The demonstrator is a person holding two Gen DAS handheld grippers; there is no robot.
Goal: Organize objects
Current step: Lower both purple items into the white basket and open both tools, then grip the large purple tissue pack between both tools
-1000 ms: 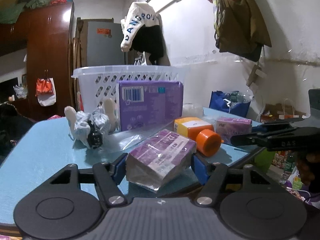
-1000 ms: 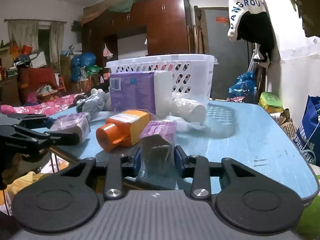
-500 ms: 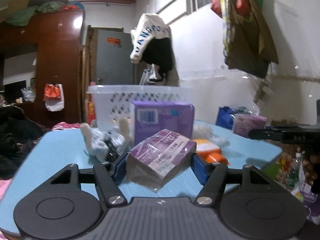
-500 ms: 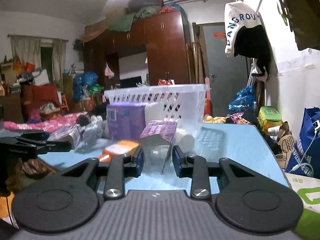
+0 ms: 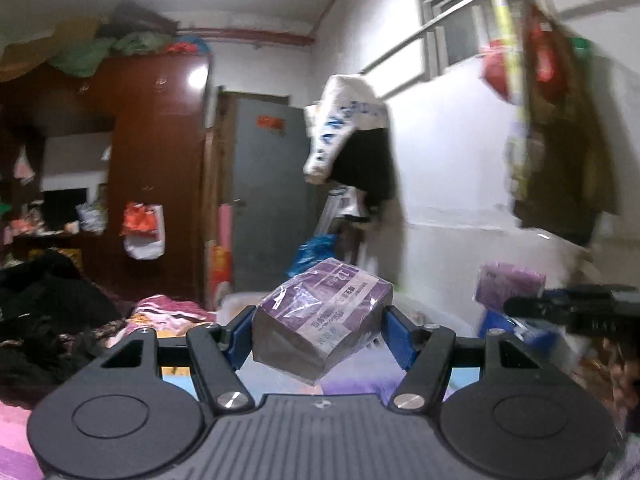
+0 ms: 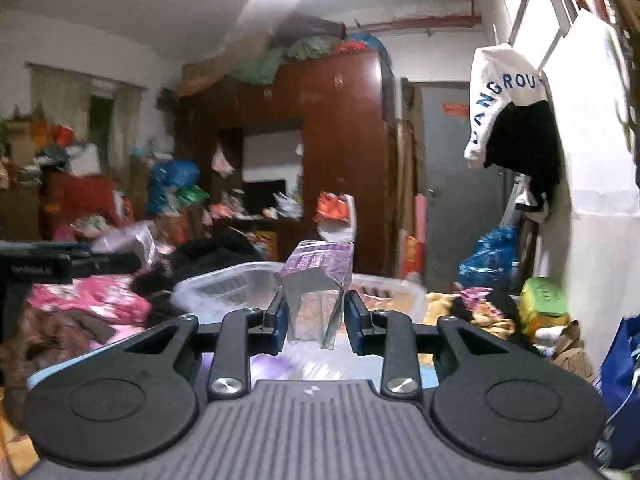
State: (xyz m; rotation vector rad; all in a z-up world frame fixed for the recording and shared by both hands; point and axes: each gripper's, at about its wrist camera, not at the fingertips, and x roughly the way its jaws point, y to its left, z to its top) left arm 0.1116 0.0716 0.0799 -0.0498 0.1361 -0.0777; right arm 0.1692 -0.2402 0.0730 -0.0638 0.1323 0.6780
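Observation:
My left gripper [image 5: 320,330] is shut on a purple plastic-wrapped tissue pack [image 5: 322,320] and holds it up in the air, above the white laundry basket's rim [image 5: 240,300]. My right gripper [image 6: 316,314] is shut on a second purple tissue pack [image 6: 316,280], held upright above the white basket [image 6: 224,284]. The right gripper with its pack [image 5: 510,284] also shows at the right of the left wrist view. The left gripper with its pack [image 6: 124,242] shows at the left of the right wrist view.
A blue table edge [image 6: 44,376] shows low in the right wrist view. A dark wooden wardrobe [image 6: 340,152] and a grey door [image 5: 268,184] stand behind. Clothes hang on the white wall [image 6: 516,120]. Bags and clutter lie at the right [image 6: 540,300].
Both grippers have risen from the table with their tissue packs, now above the basket's rim. The orange bottle and large purple pack have dropped out of view.

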